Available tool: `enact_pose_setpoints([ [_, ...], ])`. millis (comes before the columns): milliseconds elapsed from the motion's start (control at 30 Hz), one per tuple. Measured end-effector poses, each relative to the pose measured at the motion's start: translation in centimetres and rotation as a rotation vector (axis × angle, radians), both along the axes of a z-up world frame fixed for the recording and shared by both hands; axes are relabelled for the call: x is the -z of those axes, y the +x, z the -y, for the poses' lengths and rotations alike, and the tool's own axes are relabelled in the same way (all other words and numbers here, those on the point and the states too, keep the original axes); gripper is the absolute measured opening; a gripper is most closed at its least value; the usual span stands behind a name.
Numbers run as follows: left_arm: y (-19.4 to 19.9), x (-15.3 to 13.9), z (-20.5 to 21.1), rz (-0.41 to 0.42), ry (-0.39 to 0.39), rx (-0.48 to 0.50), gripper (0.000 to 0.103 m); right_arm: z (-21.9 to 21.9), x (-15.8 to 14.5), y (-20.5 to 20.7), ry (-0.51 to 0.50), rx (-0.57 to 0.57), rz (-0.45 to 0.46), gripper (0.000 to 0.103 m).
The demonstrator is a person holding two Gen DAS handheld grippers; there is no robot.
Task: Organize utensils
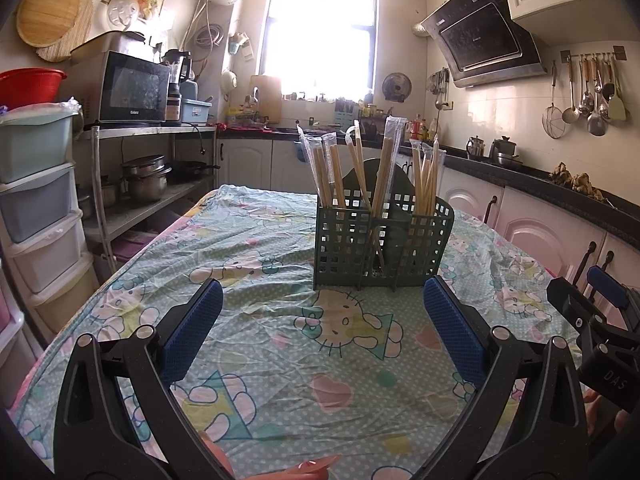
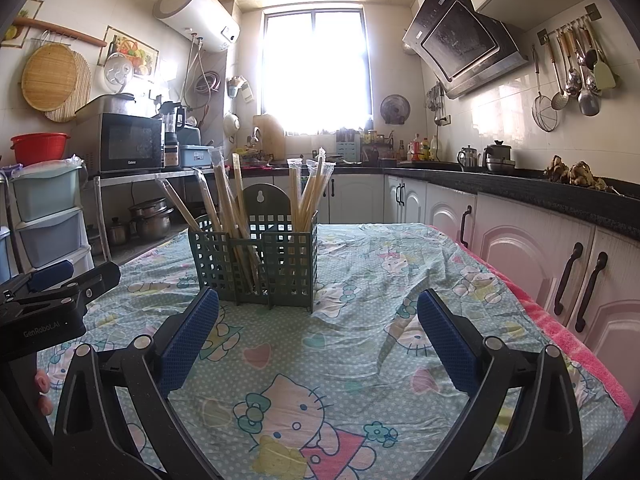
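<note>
From the left wrist view, my left gripper (image 1: 322, 330) sits low in the frame with its blue pads (image 1: 192, 334) spread wide and nothing between them, over bare tablecloth (image 1: 256, 240). Ahead, right of centre in that frame, stands the green caddy (image 1: 384, 246), and the wrapped chopsticks (image 1: 340, 168) stand upright in its compartments, in three loose bunches. At the right edge of the same view I can see part of my right gripper (image 1: 592, 312) beside me. In the right wrist view that gripper (image 2: 318, 330) is also spread and empty, and the caddy (image 2: 256, 260) is left of centre, with chopsticks (image 2: 228, 196) leaning to the left in the left cells and another bunch upright on the right. I see no loose utensils on the cloth, so I judge the sorting is either done or about to start from the caddy itself. If I take a bunch, I would come in from above with the pads either side of the sticks near their tops, squeeze gently because the plastic sleeves look slippery, and lift straight up. I would steady the caddy wall with the other gripper, since the light basket on wrinkled cloth could tip or slide.
</note>
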State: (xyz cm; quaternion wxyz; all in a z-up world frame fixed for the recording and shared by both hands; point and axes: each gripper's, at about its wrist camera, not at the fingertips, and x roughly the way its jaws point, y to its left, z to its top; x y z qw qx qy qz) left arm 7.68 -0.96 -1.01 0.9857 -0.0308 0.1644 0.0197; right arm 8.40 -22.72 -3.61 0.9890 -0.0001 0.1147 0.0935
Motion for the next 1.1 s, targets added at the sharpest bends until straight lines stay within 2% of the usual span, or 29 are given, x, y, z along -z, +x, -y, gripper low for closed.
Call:
enact_pose_setpoints([
  [633, 0.1, 0.1, -0.1, -0.001, -0.009, 0.005, 0.093, 0.0, 0.0, 0.0, 0.000, 0.000, 0.001, 0.097],
  [767, 0.3, 0.3, -0.3, -0.020, -0.020, 0.003, 0.093, 0.3, -0.2, 0.4, 0.012, 0.010, -0.022, 0.097],
  [900, 1.7, -0.8, -2.2, -0.093, -0.079, -0.013, 0.093, 1.7, -1.4, 2.1, -0.001, 0.072, -0.035, 0.097],
  [1000, 4.5, -1.8, -4.6, -0.184, -0.064, -0.054, 0.093, 4.5, -2.9, 5.7, -0.006, 0.158, -0.087, 0.097],
  [1033, 6.2, -2.1, -5.9, -0.233, -0.055, -0.071, 0.093, 5.3, -3.1, 6.9, -0.007, 0.180, -0.116, 0.097],
  [1100, 9.1, -1.9, -7.9, -0.306, -0.025, -0.124, 0.093, 7.3, -2.8, 11.6, -0.073, 0.247, -0.257, 0.097],
])
